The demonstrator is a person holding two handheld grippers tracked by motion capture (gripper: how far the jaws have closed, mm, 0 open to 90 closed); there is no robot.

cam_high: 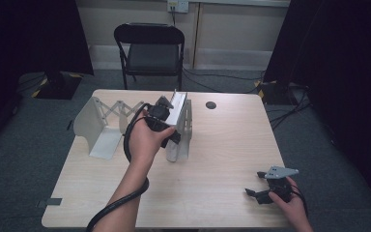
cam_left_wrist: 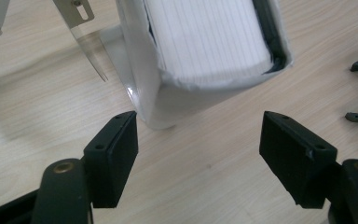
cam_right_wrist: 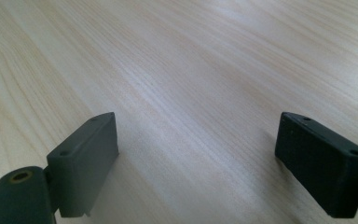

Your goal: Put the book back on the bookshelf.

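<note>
High view first: we see our left gripper (cam_high: 170,107) held over a white book (cam_high: 178,107) that stands upright in the end of an expanding metal book rack (cam_high: 96,126), near the middle of the tabletop (cam_high: 222,145) toward its far edge. Left gripper view puts the book's page block just beyond our two black pads (cam_left_wrist: 114,154), which stand apart and press on nothing, so that gripper is released. Our right gripper (cam_high: 261,186) rests near the tabletop's near right corner, well apart from the book; right gripper view shows its jaws spread over bare wood, holding nothing
</note>
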